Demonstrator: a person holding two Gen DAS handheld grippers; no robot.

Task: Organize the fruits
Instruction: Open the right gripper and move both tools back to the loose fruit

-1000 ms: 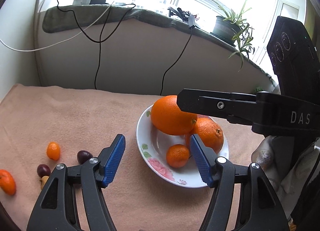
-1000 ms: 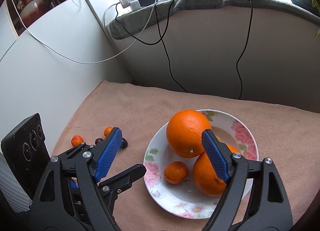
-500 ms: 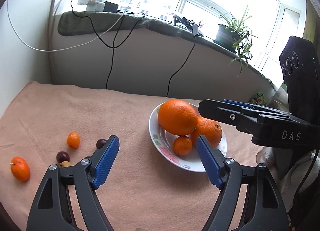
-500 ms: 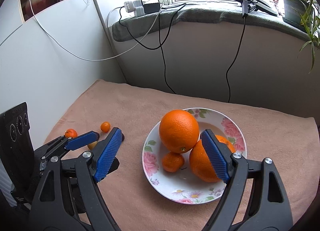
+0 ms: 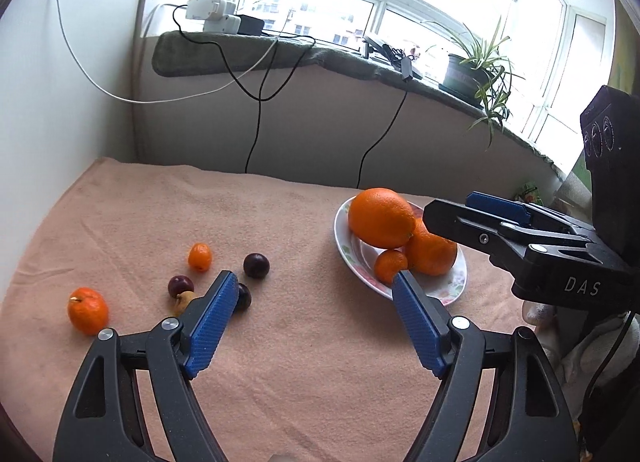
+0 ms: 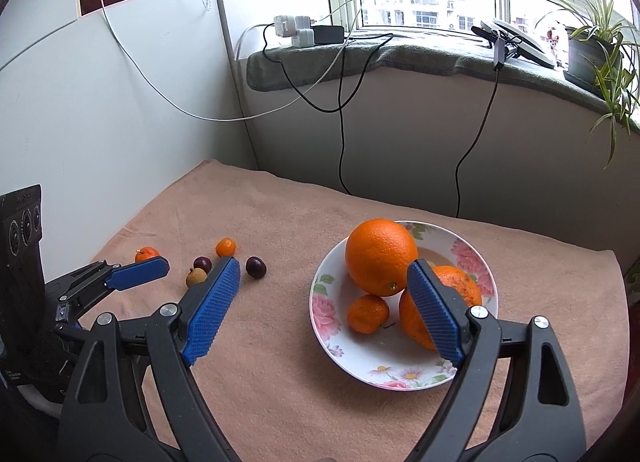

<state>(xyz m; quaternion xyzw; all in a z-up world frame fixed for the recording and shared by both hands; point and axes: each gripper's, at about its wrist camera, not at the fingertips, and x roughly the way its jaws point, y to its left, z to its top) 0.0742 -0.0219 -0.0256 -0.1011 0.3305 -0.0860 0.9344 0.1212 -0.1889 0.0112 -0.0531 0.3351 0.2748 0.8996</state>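
Observation:
A flowered white plate (image 6: 384, 362) (image 5: 452, 290) holds a large orange (image 6: 380, 256), a second orange (image 6: 460, 282) and a small mandarin (image 6: 367, 313). Left of it on the peach cloth lie a mandarin (image 5: 88, 310), a kumquat (image 5: 200, 257), three dark plums (image 5: 256, 265) and a tan longan (image 5: 182, 300). My left gripper (image 5: 314, 278) hovers open over the cloth between the loose fruit and the plate. My right gripper (image 6: 324, 264) hangs before the plate, its jaws opening, nothing between them.
The peach cloth (image 5: 280, 362) ends at a white wall on the left and a low wall behind. Black and white cables (image 6: 340, 150) hang from the sill, which carries chargers and a potted plant (image 5: 476, 70). A person's hand wrapped in cloth (image 5: 536, 310) shows at the right.
Both grippers have drawn back from the plate and both views have swung left, so more of the loose fruit shows. Both pairs of jaws stand slightly wider.

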